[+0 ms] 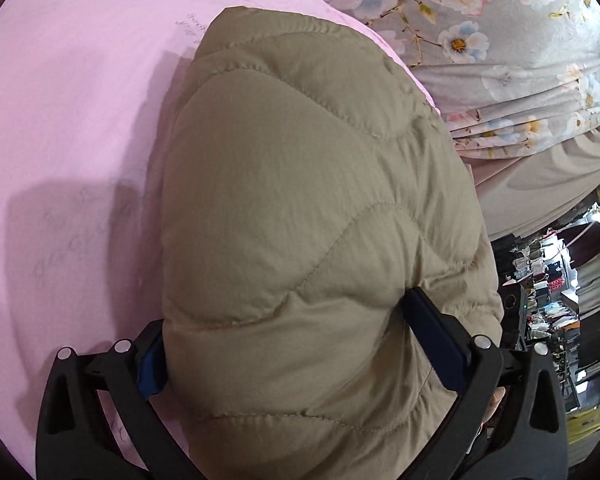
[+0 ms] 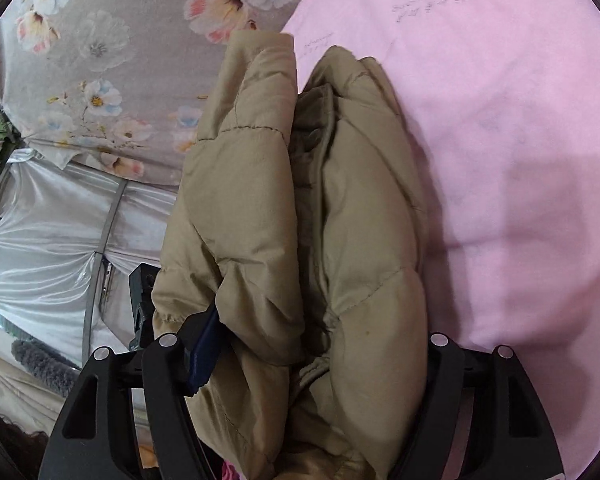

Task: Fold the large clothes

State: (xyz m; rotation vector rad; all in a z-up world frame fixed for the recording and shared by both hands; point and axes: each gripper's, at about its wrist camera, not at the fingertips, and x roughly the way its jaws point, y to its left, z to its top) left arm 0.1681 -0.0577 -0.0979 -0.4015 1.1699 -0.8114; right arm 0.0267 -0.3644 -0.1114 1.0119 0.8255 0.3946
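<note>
A tan quilted puffer jacket [image 1: 300, 200] fills the left wrist view, bunched over a pink sheet [image 1: 72, 120]. My left gripper [image 1: 296, 340] is shut on a thick fold of it, the blue pads pressed into the fabric on both sides. In the right wrist view the same jacket [image 2: 300, 240] hangs in two bunched folds with a dark lining strip between them. My right gripper [image 2: 312, 344] is shut on that bundle; its left blue pad [image 2: 204, 352] shows, the right one is hidden by fabric.
The pink sheet [image 2: 500, 140] lies over a grey floral bedspread [image 1: 500, 40] that also shows in the right wrist view [image 2: 100, 60]. A silvery plastic-covered rack [image 2: 52, 240] stands at the left. Cluttered shelves [image 1: 552, 300] are at the right beyond the bed.
</note>
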